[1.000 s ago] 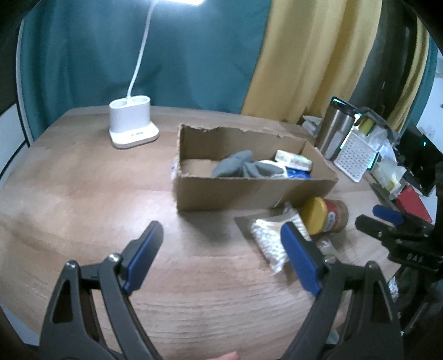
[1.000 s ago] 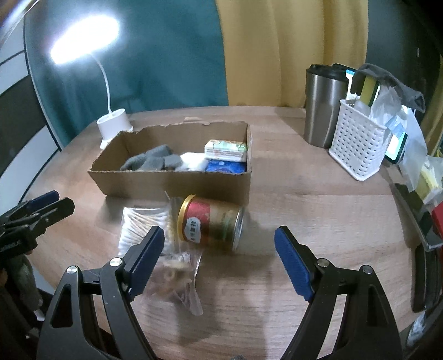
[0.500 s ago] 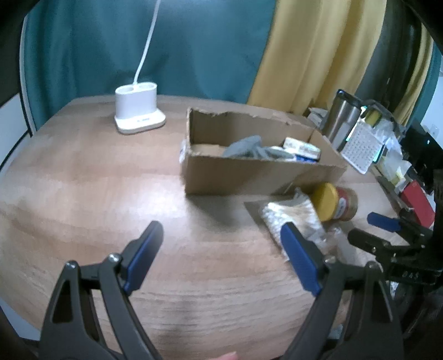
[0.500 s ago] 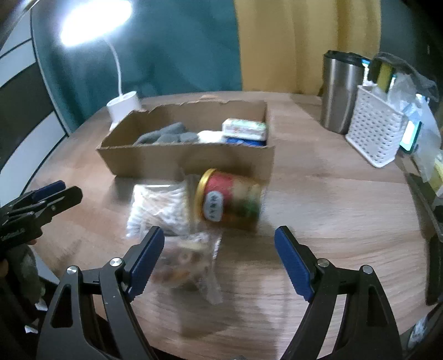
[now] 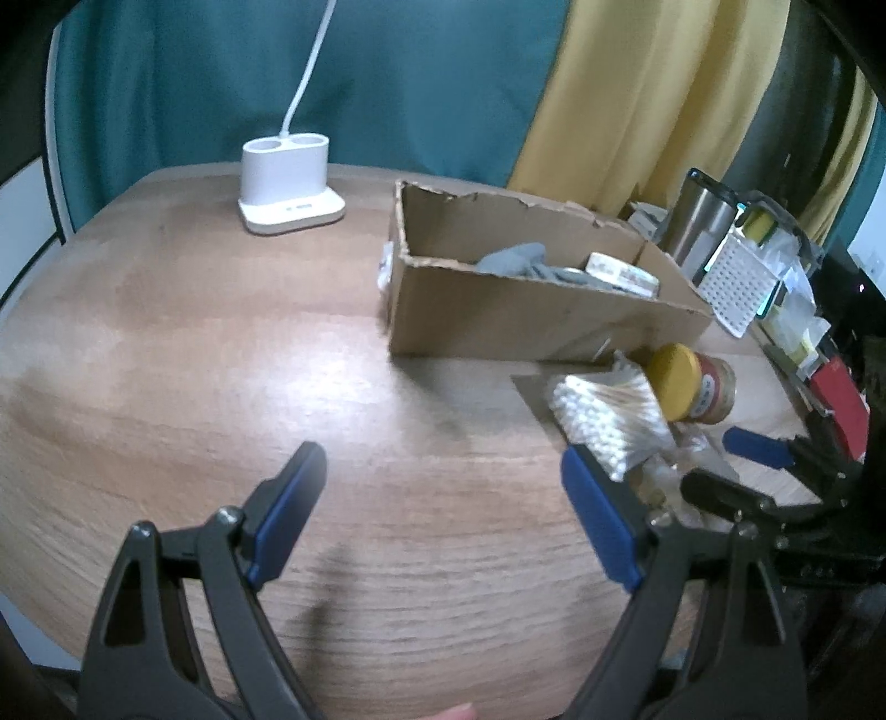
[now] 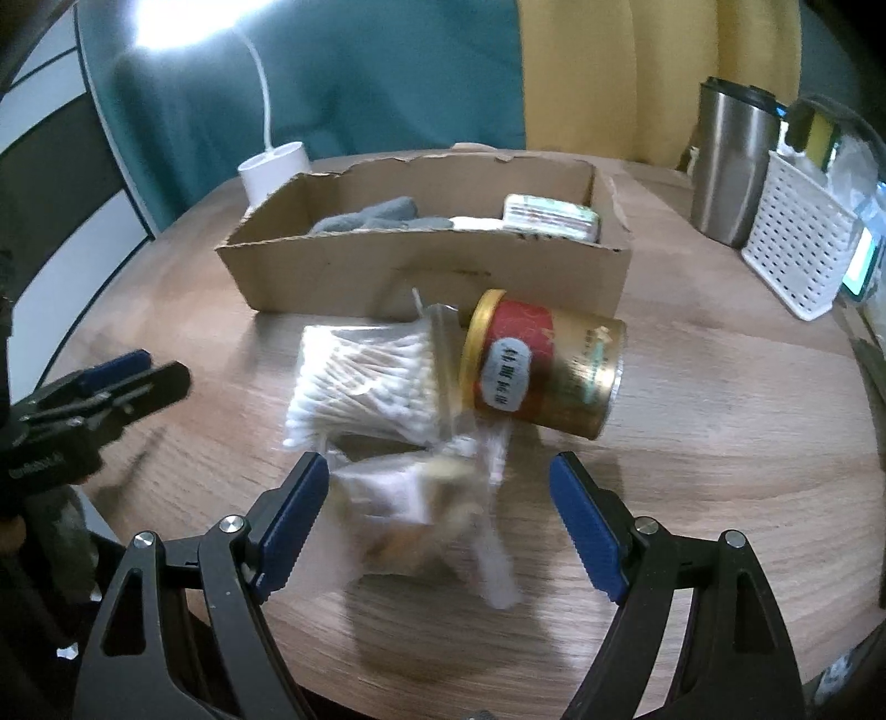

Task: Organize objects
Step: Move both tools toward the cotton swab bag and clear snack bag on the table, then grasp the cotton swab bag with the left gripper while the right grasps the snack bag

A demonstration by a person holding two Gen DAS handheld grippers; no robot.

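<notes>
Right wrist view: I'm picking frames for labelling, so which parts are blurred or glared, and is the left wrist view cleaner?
Right wrist view: clear snack bag smeared, lamp head blown out. Left wrist view: sharper, mild blur on cotton swabs.

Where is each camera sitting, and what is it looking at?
Left wrist: rides the left gripper, facing down over bare table towards the cardboard box; the right gripper shows too.
Right wrist: rides the right gripper, facing the snack bag, cotton swabs and can.
Shared: box, swabs, can, lamp base.
</notes>
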